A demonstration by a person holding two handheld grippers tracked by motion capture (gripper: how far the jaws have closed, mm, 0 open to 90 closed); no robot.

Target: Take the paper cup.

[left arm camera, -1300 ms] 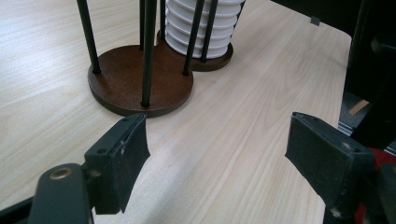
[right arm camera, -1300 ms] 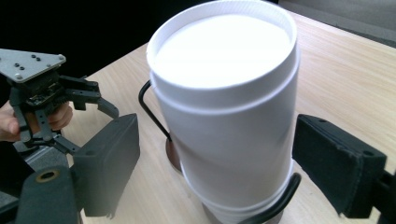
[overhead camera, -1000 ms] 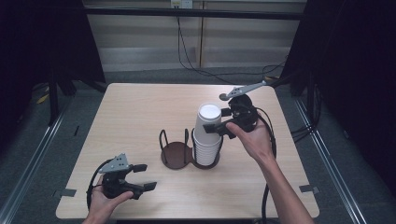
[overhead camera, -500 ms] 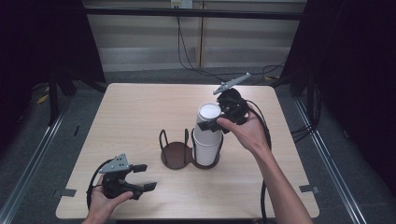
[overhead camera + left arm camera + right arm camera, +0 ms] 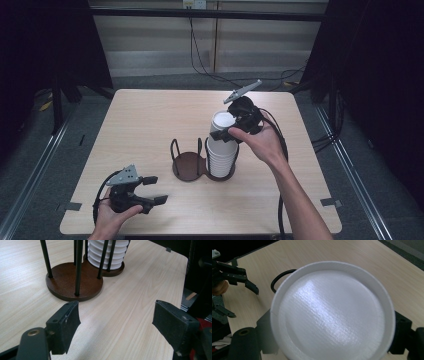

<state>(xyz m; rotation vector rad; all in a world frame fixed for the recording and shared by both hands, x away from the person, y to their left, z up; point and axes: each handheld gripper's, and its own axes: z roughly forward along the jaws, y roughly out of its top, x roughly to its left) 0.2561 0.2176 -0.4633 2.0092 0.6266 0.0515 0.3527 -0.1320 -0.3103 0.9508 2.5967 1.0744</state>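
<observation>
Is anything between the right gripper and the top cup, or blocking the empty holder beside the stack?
Nothing visible. The right gripper has its jaws either side of the top cup, and the empty holder has a bare base between its own rods.

We see our left gripper (image 5: 150,190) as a black body topped by a grey three-cornered plate, a black cable looping at its nine o'clock. Our right gripper (image 5: 231,131) matches it, its cable trailing toward six o'clock. Our forearms are bare.
</observation>
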